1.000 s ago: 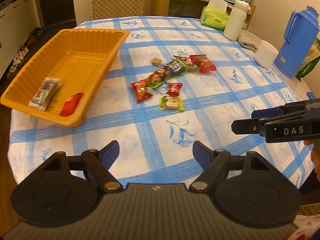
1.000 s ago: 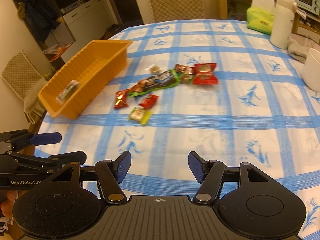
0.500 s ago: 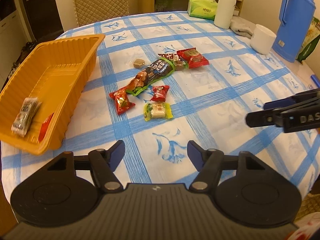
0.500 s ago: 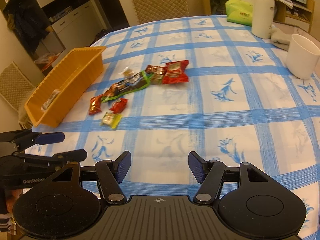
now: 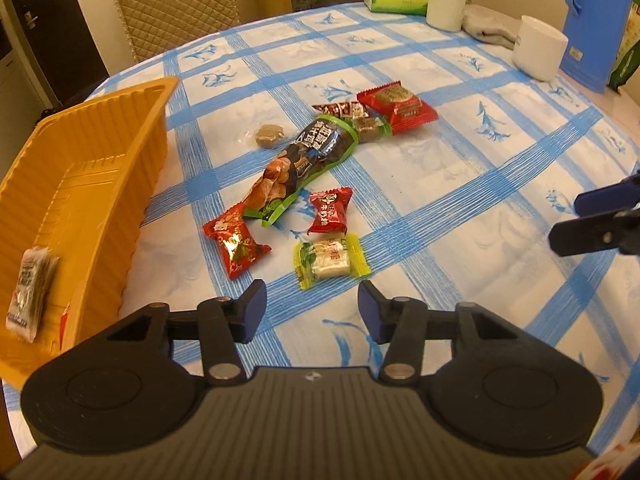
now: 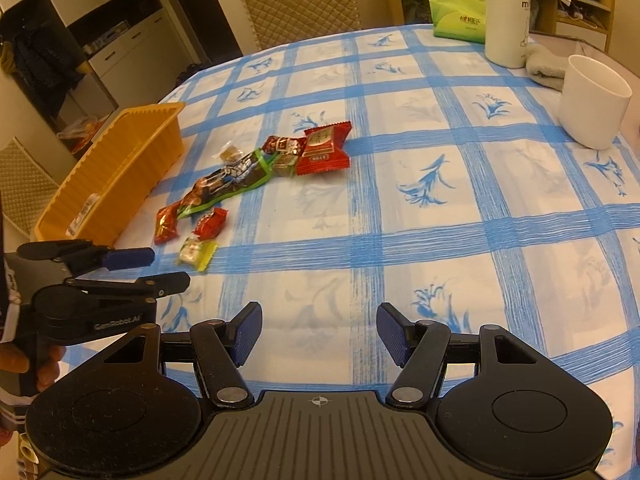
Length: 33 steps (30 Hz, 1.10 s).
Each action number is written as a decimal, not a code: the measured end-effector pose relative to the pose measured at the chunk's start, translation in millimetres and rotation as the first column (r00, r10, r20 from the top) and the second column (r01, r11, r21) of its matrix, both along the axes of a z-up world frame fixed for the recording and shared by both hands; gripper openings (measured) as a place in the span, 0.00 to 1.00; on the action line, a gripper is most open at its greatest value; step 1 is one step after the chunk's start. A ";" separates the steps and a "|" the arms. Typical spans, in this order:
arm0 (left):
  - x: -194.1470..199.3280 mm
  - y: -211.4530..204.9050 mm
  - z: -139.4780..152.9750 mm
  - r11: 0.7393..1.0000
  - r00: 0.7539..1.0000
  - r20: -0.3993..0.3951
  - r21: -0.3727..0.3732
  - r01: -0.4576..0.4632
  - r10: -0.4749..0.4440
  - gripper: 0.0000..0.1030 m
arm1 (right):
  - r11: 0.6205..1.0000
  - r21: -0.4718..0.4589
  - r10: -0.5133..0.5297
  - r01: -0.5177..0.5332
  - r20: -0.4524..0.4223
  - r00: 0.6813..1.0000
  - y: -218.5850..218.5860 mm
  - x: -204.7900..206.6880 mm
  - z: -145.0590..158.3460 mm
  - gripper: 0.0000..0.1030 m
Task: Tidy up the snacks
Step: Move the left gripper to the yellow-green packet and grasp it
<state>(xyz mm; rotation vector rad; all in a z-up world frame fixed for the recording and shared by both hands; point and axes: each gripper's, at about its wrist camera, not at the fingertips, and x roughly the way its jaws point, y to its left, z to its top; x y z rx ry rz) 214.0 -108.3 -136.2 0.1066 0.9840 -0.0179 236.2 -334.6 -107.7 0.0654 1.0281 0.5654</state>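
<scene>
left gripper [image 5: 310, 307] closing, empty, above yellow-green candy [image 5: 331, 261] | right gripper [image 6: 319, 337] open, empty

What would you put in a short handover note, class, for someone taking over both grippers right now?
Left gripper: fingers closing, nothing between them yet, just short of the yellow-green candy.
Right gripper: open, empty, over bare tablecloth.
Done: two packets lie in the orange tray.
Left: on the cloth beside the tray are the yellow-green candy, two small red candies, the long dark-green packet, a brown sweet, a brown bar, a green-wrapped candy and a large red packet.
</scene>
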 end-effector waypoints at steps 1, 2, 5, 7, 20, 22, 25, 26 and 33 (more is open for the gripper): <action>2.0 0.3 -1.5 1.000 1.000 -0.003 0.001 0.002 -0.002 0.45 | 1.000 0.000 -0.003 0.003 -0.001 1.000 -0.6 1.1 -0.1 0.62; 4.3 0.6 -2.7 1.000 1.000 -0.005 0.001 0.004 -0.004 0.45 | 1.000 0.000 -0.007 0.007 -0.002 1.000 -1.1 2.3 -0.4 0.62; 10.5 1.3 -4.7 1.000 1.000 -0.006 -0.003 0.010 -0.010 0.45 | 1.000 -0.001 -0.015 0.015 -0.005 1.000 -2.5 5.6 -1.4 0.62; 14.9 1.2 -5.3 1.000 1.000 -0.003 -0.006 0.015 -0.015 0.44 | 1.000 -0.002 -0.019 0.019 -0.008 1.000 -3.0 8.1 -2.5 0.62; 34.2 -3.4 -5.5 0.996 0.998 -0.012 -0.058 0.061 -0.061 0.27 | 1.000 -0.007 -0.027 0.027 -0.017 0.999 -2.4 18.2 -6.1 0.62; 33.8 -4.1 -5.6 0.996 0.998 -0.013 -0.064 0.060 -0.061 0.24 | 1.000 -0.006 -0.026 0.026 -0.017 1.000 -2.3 18.5 -6.1 0.62; 33.1 -4.7 -5.3 0.996 0.998 -0.013 -0.075 0.054 -0.055 0.19 | 1.000 -0.007 -0.023 0.023 -0.017 1.000 -1.4 22.9 -7.0 0.62; 32.5 -5.0 -5.2 0.996 0.998 -0.013 -0.076 0.053 -0.054 0.19 | 1.000 -0.007 -0.021 0.021 -0.018 1.000 -1.0 24.5 -7.5 0.62; 20.1 0.3 1.9 0.995 1.000 -0.001 -0.097 0.007 -0.007 0.19 | 1.000 0.000 0.009 -0.009 0.008 1.000 4.9 32.4 -7.8 0.62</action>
